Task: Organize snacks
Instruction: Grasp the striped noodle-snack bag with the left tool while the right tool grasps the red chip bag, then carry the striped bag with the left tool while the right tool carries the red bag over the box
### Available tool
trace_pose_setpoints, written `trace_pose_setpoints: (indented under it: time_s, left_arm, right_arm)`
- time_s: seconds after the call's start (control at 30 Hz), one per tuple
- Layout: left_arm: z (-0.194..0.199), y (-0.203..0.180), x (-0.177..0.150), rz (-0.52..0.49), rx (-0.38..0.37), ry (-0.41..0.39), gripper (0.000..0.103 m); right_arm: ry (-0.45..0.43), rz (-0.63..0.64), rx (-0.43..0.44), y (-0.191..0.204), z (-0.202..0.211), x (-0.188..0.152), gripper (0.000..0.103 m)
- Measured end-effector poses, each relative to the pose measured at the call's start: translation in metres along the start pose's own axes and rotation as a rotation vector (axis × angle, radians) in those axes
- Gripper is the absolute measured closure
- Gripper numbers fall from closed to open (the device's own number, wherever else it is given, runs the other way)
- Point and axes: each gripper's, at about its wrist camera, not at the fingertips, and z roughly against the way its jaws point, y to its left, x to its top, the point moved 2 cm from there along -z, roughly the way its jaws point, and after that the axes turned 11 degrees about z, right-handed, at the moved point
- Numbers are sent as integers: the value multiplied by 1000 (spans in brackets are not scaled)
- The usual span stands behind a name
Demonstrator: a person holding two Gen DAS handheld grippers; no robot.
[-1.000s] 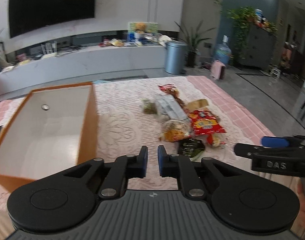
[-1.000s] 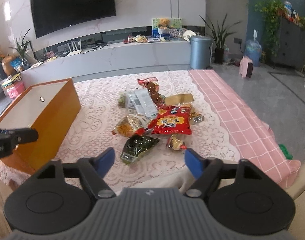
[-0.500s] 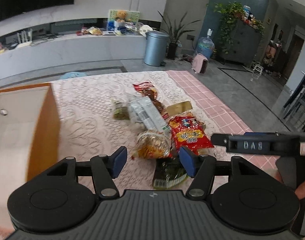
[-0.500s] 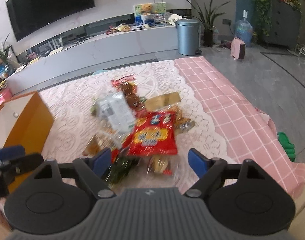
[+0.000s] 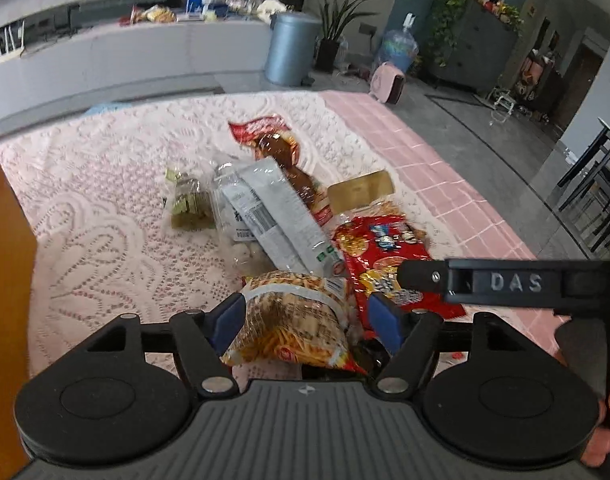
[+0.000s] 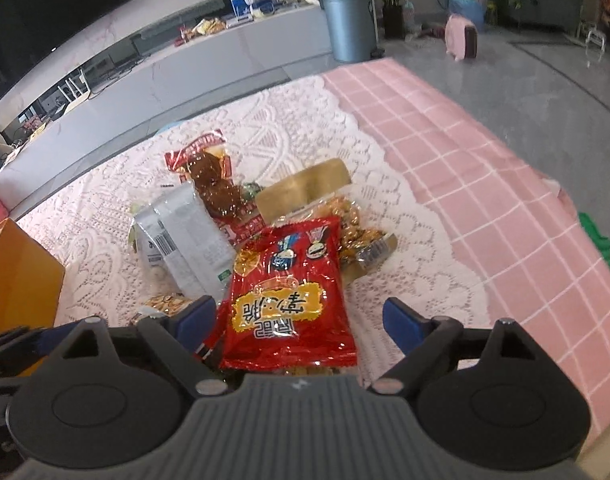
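Snacks are lying in a heap dead ahead of both your tools. Starting from your left: the orange box [image 5: 5, 280] is sitting off to the left of your left gripper [image 5: 305, 318], whose jaws are standing apart around the yellow noodle-snack bag [image 5: 293, 320], not yet pinching it. Further right, your right gripper [image 6: 299, 318] is gaping wide over the near end of the red packet [image 6: 289, 292], whose long axis is running straight away from you, along the fingers. Judging by this, each hand is nearest its own bag.
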Motion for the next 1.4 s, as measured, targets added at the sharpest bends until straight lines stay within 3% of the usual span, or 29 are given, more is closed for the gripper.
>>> trace_pose_setpoints:
  time_s: [0.13, 0.37, 0.57, 0.67, 0.8, 0.9, 1.1, 1.4]
  left_arm:
    - [-13, 7, 0, 28, -4, 32, 21]
    - [-24, 9, -3, 19, 16, 51, 20]
    - [-29, 1, -2, -13, 43, 68, 18]
    - [-34, -3, -2, -23, 56, 78, 18]
    - [-38, -4, -4, -29, 72, 87, 18]
    - [-44, -7, -6, -55, 104, 103, 21]
    - [-42, -9, -8, -69, 140, 72, 32]
    - [-20, -12, -10, -66, 143, 24, 35]
  right_arm:
    - [40, -27, 9, -3, -15, 1, 15]
    - [37, -68, 41, -1, -29, 1, 15]
    - [64, -136, 79, -8, -40, -1, 21]
    - [79, -131, 95, -6, -44, -2, 31]
    - [78, -171, 122, -11, -43, -4, 57]
    - [74, -200, 143, -14, -43, -5, 67]
    - [48, -194, 163, -12, -37, -6, 71]
    - [-9, -192, 171, -13, -18, -6, 78]
